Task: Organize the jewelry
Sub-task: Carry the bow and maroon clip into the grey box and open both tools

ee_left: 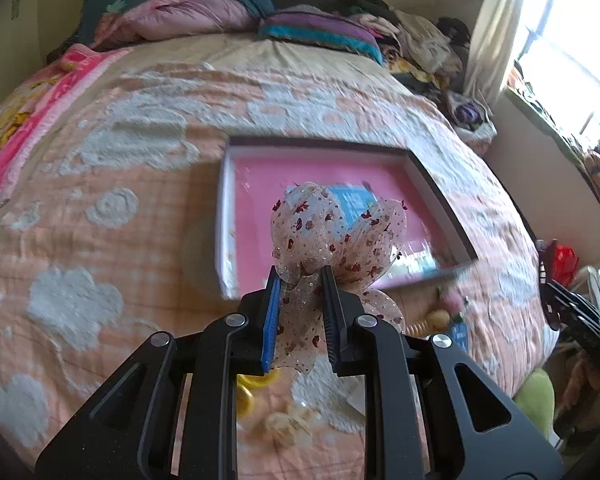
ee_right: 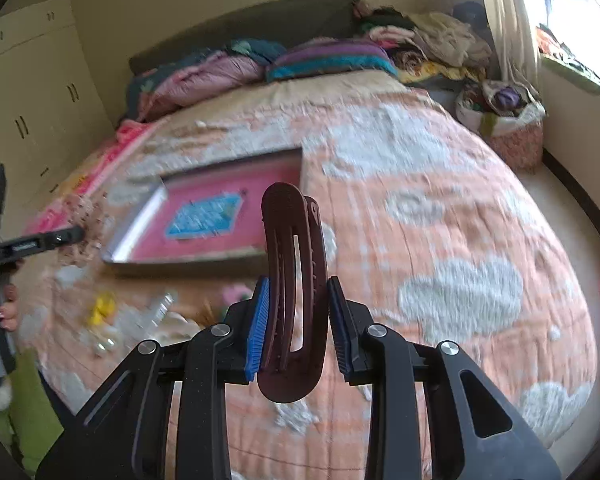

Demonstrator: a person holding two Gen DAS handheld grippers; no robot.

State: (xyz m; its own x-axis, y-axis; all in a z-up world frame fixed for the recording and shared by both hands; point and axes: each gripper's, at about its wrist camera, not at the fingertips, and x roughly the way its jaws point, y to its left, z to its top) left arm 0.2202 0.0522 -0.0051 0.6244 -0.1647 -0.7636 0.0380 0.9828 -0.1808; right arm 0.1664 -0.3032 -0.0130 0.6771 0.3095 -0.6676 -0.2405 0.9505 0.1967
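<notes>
Your one container is the shallow box [ee_left: 440,184] lying open on the bed [ee_left: 140,208], dark outside, white on its inner walls, pink on the floor. In it lies one blue card [ee_right: 204,216], flat near the middle of the pink floor; in the left wrist view pale, blurred shapes show along the box's near right edge, too smeared to name or count.

Your left hand-held gripper [ee_left: 300,276] is closed on one bow [ee_left: 332,236], a sheer, glittery thing with small red flowers printed on it. Both pads press its gathered middle, the loops fan up in front of the box and a tail hangs down between the fingers. It is held above the bed, just on the near side of the box.

Your right hand-held gripper [ee_right: 298,288] is clamped on one clip [ee_right: 292,288], a long curved maroon hair clip standing upright between the two pads, its top arching over toward the box and its lower end hanging below the fingers. It too is in the air, to the right of the box's near corner.

On the bedspread in front of the box lie loose pieces [ee_right: 112,320]: something yellow, something clear, something pink, all blurred, so you cannot count them reliably. At the head of the bed are folded quilts [ee_left: 188,12].
</notes>
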